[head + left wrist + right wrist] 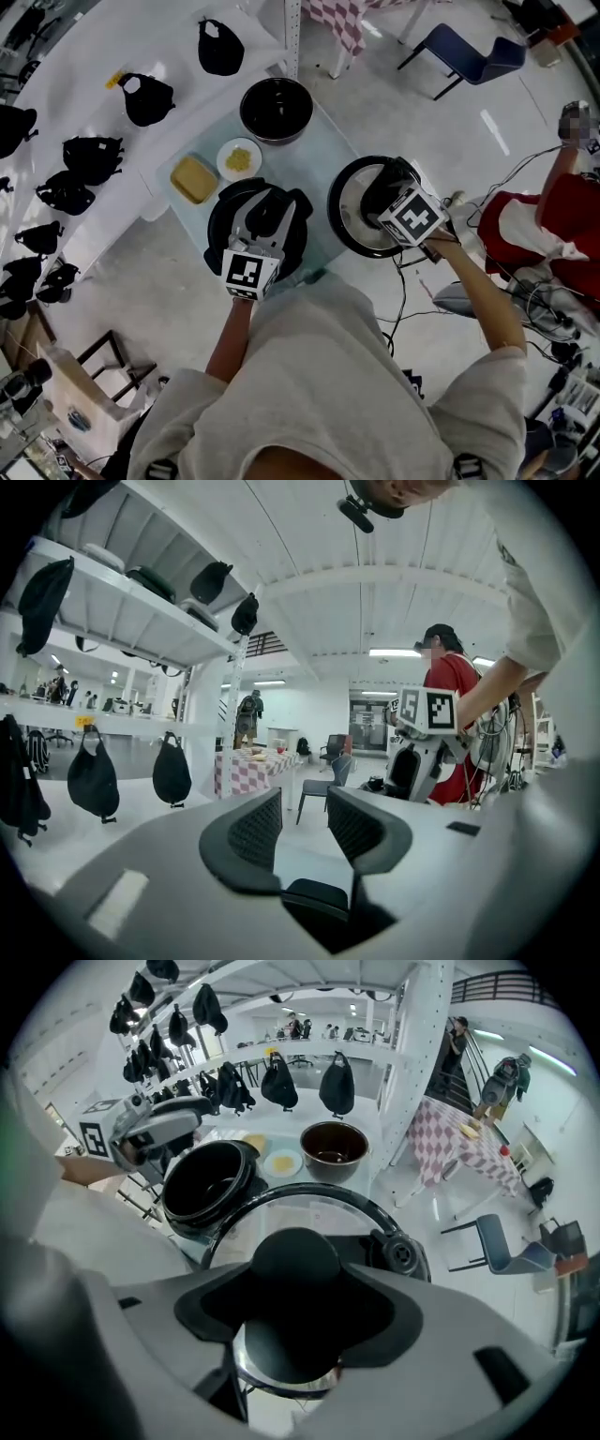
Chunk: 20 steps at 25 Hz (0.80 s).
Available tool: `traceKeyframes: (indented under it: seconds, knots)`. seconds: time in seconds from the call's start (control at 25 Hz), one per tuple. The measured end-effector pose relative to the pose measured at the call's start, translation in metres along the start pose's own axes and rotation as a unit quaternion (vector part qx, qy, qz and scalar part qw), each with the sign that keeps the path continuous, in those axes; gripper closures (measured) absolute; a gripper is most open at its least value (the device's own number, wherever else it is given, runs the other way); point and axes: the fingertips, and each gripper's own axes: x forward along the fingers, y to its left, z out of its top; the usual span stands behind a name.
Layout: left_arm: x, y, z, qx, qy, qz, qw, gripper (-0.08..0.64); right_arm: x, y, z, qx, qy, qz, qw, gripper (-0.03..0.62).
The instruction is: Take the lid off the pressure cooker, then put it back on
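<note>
The lid (361, 1206) is being held by its knob (295, 1258) in the clamped right gripper (295, 1309), the pressure cooker (221, 216) to its left under the empty, parted left gripper (303, 819); a tilted, jamming reseat is being risked

The lid (319, 1211) is clear glass in a glossy black rim, its knob (295, 1258) smooth black plastic. The pressure cooker (206, 1180) looks glossy and dark inside. The left gripper (302, 817) has ribbed matt black pads (255, 832) on smooth grey plastic.

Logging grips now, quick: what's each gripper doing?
Left gripper: open, empty.
Right gripper: closed on the pressure cooker lid by its knob.
</note>
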Motion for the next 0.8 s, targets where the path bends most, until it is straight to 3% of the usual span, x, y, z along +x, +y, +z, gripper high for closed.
traceKeyframes:
  seconds: [0.28,0.48,0.8]
  knots:
    - [0.009,0.01,0.014,-0.007,0.0,0.016,0.9998,0.41,0.064,-0.014,-0.019,0.019,0.027,0.013,0.999,0.322]
    - [-0.006,0.012,0.01,0.002,0.002,0.032,0.9995,0.41,0.121,0.002,-0.029,0.024,0.028,0.027,0.999,0.322]
    - [-0.015,0.017,0.011,0.01,0.007,0.04,0.9991,0.41,0.181,-0.006,-0.046,0.031,0.057,0.01,0.998,0.322]
